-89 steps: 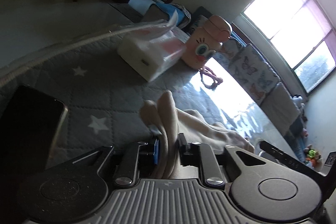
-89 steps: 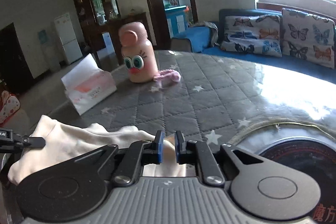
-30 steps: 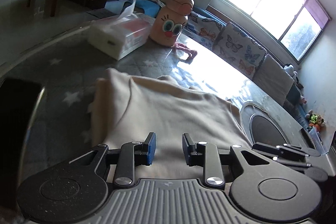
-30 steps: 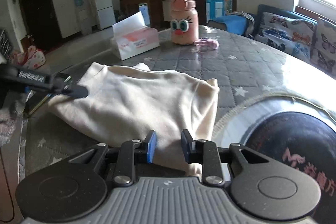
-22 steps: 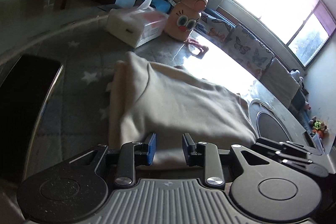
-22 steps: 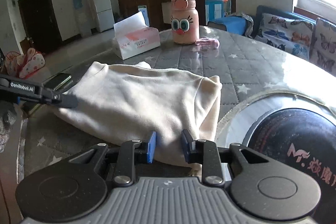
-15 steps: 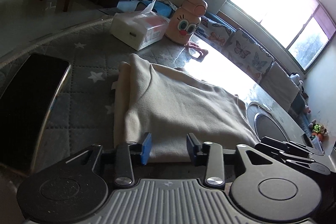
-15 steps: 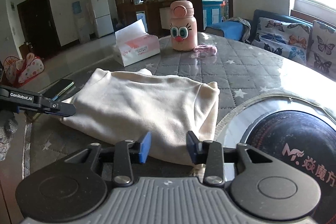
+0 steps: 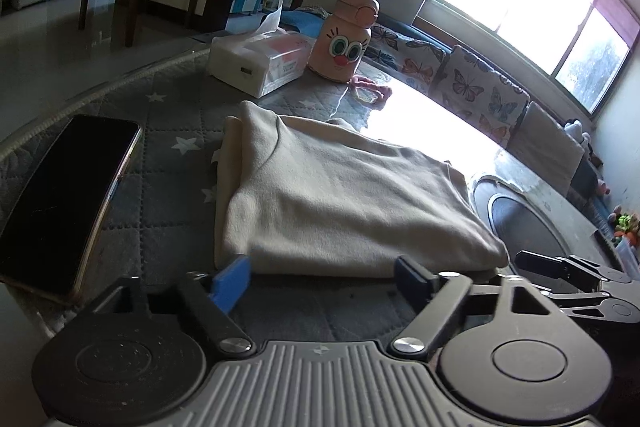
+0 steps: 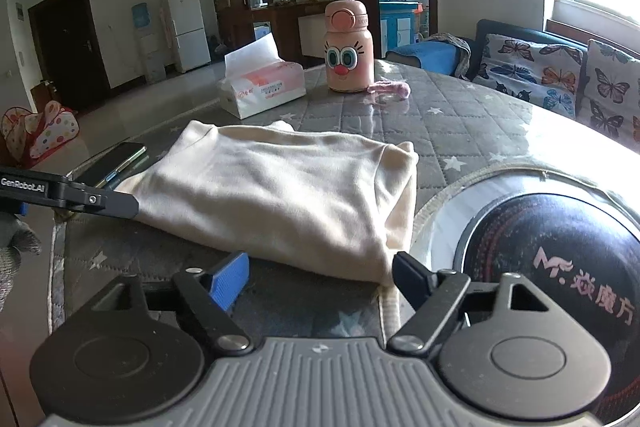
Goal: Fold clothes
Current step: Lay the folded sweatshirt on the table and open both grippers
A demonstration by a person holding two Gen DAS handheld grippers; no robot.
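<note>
cream knit garment [image 9: 340,195] folded flat, rectangular, on quilted star-print cloth [image 9: 160,183]

Left hand-held gripper [image 9: 322,277]: ribbed grey plastic housing, two round black discs, black link arms with silver pivot screws, one blue finger pad and one black. Right hand-held gripper [image 10: 320,277]: same build, grey ribbed body, black discs, silver screws, blue and black pads. White "GenRobot.AI" lettering and a small screw on the black finger bar at the left edge of the right wrist view.
</note>
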